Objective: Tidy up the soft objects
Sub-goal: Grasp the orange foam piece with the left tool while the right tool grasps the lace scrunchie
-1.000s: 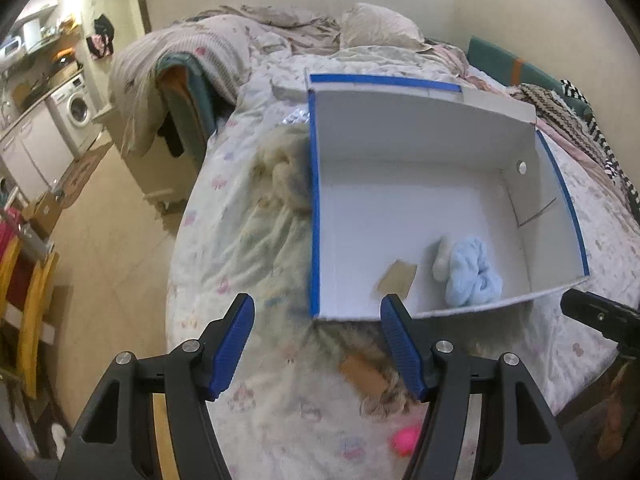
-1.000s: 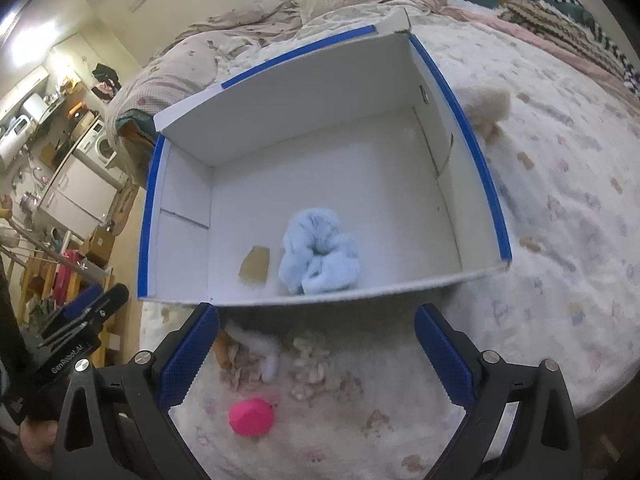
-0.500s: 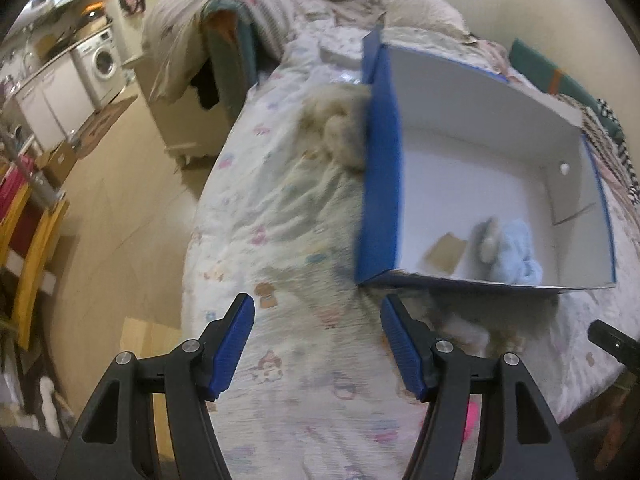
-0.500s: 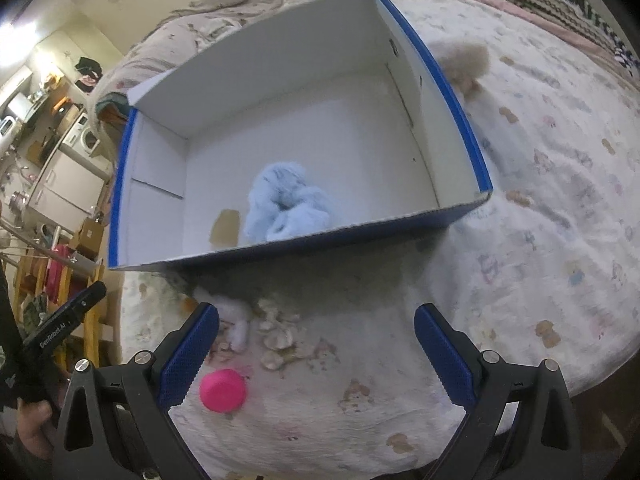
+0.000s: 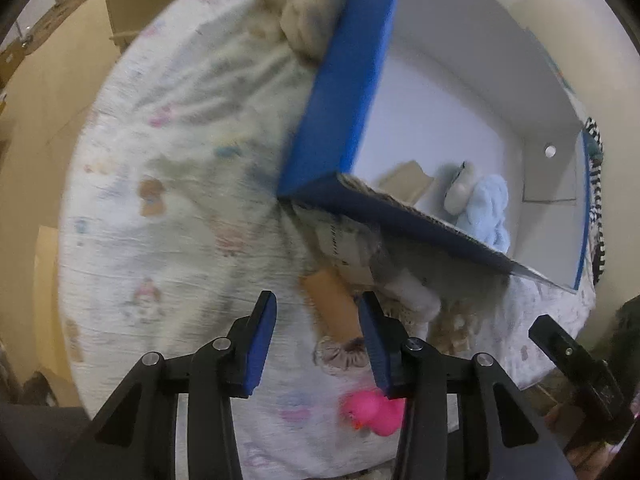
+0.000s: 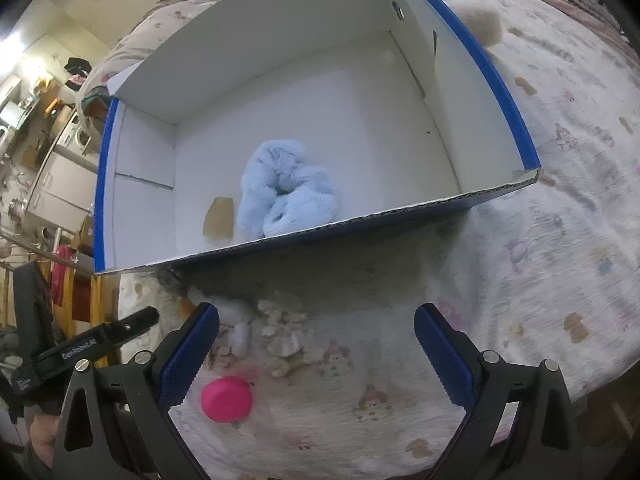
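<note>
Left gripper: we see its jaws parted to a middling gap, holding nothing; they hang just above the bed, and a brown cardboard tube shows between them.
Right gripper: we see its jaws spread wide and empty, low over the bedspread in front of the box.
Box: white inside, blue outside, open at the top, lying on the bed.
Light blue fluffy toy: we find it inside the box, near the front wall, beside a small brown card scrap.
Pile before the box: a white fluffy piece and pale shell-like bits lie on the bedspread just outside the front wall, between the two grippers.
Pink rubber duck: on the bedspread close to the left gripper's right finger; from the right wrist view it lies just beside that gripper's left finger.
Scrunchie: greyish, next to the tube's near end.
Beige fluffy bundle: against the box's outer left wall.
</note>
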Tool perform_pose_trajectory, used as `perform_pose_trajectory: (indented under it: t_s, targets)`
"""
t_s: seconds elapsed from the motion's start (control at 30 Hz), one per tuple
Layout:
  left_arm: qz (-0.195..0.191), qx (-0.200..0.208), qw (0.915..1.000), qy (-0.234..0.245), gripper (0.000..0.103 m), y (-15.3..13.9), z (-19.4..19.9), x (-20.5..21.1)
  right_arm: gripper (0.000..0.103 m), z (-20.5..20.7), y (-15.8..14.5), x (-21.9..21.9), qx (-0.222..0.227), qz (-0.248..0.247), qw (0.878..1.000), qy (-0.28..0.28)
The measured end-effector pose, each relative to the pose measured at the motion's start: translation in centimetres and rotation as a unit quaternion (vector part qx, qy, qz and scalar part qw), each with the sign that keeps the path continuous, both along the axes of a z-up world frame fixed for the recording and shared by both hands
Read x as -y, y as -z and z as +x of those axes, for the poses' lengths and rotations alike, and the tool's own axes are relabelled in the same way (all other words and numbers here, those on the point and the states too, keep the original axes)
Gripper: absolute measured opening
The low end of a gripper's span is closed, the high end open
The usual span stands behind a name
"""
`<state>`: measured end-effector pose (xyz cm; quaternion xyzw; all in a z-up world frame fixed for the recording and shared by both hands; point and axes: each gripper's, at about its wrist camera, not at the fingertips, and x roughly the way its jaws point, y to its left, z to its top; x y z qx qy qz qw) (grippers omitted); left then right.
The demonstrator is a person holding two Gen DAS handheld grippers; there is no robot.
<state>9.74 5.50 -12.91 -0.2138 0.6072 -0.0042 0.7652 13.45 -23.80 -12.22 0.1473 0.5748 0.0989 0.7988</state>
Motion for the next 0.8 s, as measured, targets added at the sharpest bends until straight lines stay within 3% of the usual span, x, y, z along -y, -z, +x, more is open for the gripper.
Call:
perform_pose_trajectory:
  t_s: [0.27, 0.47, 0.53, 0.67, 0.8]
  targets:
    - [-0.003, -0.042, 0.9991, 0.010, 0.030, 2.5, 1.1, 2.4, 0.103, 0.4, 0.4, -0.1, -0.010, 0.000, 1.000, -0.002]
    - [0.001, -0.051, 0.9987, 0.005, 0.012, 3.1, 1.6, 2.7, 0.103, 0.4, 0.7, -0.3, -0.014, -0.005, 1.000, -0.005]
    - [0.005, -0.050, 0.9987, 0.012, 0.006, 2.7, 1.6, 3.0, 0.103, 0.4, 0.9, -0.4, -0.014, -0.006, 1.000, -0.005]
    - [0.008, -0.029, 0.9994, 0.020, 0.006, 1.0, 1.0, 3.1, 0.103, 0.4, 1.2, -0.5, -0.017, -0.006, 1.000, -0.003]
    - [0.042, 0.002, 0.9985, 0.035, 0.006, -1.1, -0.2, 2.8, 0.103, 0.4, 1.7, -0.8, -0.025, 0.000, 1.000, -0.005]
